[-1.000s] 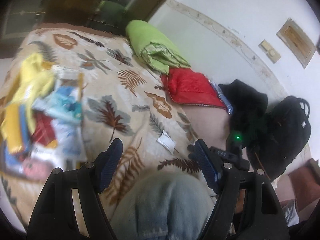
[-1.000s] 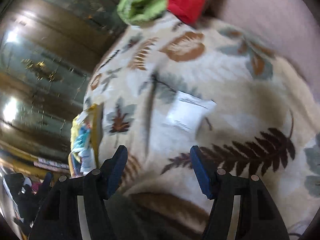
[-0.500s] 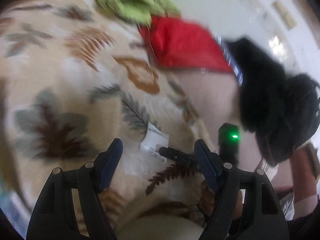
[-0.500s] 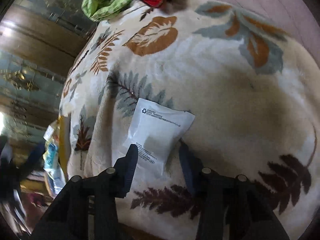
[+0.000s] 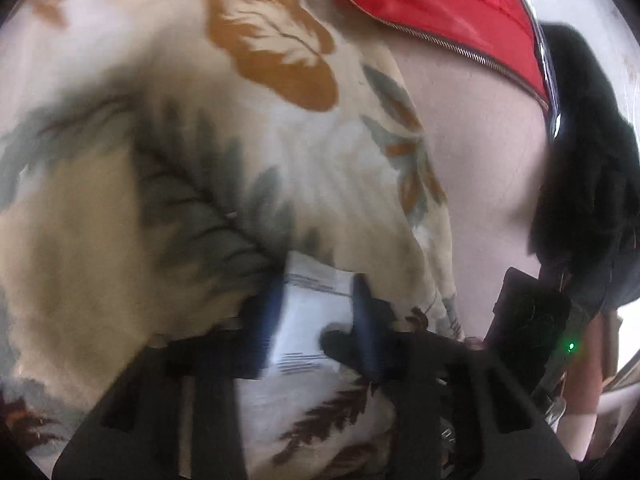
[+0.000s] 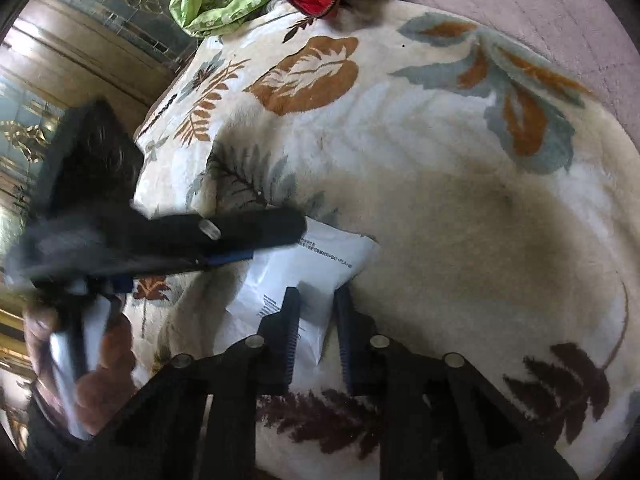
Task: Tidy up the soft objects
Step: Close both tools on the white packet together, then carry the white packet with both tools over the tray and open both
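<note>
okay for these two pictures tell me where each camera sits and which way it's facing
Left wrist: sits on the left gripper, looking down at the leaf-patterned fleece blanket; its closing jaws flank the white plastic pouch.
Right wrist: sits on the right gripper, looking down at that blanket; its closing jaws flank the pouch; a hand shows at left.
Shared: pouch, blanket, red zippered jacket, each other's gripper.

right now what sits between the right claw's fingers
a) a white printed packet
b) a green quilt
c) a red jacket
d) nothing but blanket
a: the right wrist view shows the white printed packet lying on the leaf-print blanket with its edge between the closing fingers of the right claw.
</note>
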The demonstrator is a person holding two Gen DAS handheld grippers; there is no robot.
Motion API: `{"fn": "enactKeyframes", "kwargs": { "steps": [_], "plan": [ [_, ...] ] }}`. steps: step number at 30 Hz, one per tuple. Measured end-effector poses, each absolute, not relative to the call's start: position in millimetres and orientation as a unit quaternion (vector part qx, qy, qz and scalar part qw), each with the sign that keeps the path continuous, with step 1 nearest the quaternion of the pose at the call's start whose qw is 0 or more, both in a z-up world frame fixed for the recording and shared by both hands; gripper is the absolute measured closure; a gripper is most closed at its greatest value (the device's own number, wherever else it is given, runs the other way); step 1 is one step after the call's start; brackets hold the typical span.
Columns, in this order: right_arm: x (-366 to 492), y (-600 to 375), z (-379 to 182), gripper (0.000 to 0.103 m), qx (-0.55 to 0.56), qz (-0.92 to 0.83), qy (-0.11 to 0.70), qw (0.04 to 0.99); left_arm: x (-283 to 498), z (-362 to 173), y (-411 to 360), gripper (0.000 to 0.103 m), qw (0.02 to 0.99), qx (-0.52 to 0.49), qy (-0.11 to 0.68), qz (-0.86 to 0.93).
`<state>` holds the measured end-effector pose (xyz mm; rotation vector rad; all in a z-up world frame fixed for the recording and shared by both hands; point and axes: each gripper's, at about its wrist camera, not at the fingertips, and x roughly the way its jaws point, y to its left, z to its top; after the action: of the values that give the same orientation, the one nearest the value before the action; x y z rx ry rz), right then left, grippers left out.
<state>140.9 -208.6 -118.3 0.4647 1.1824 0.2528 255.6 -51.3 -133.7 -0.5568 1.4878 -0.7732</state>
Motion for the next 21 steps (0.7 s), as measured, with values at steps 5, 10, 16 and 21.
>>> {"fn": "enactKeyframes", "kwargs": {
  "steps": [5,10,16,21],
  "plan": [
    [130,-201,-106,0.094,0.211,0.152,0.546,0.797,241,-136,-9,0.088,0.611,-0.342,0.635,-0.327],
    [118,-162,-46,0.094,0.18,0.222,0.517,0.807,206,-65,37,0.087,0.683,-0.335,0.572,-0.305],
    [97,-54,16,0.094,0.121,0.344,0.507,0.781,125,9,149,0.087,0.771,-0.362,0.479,-0.21],
    [96,52,30,0.094,0.077,0.401,0.501,0.763,73,21,249,0.087,0.801,-0.412,0.415,-0.127]
  ]
}}
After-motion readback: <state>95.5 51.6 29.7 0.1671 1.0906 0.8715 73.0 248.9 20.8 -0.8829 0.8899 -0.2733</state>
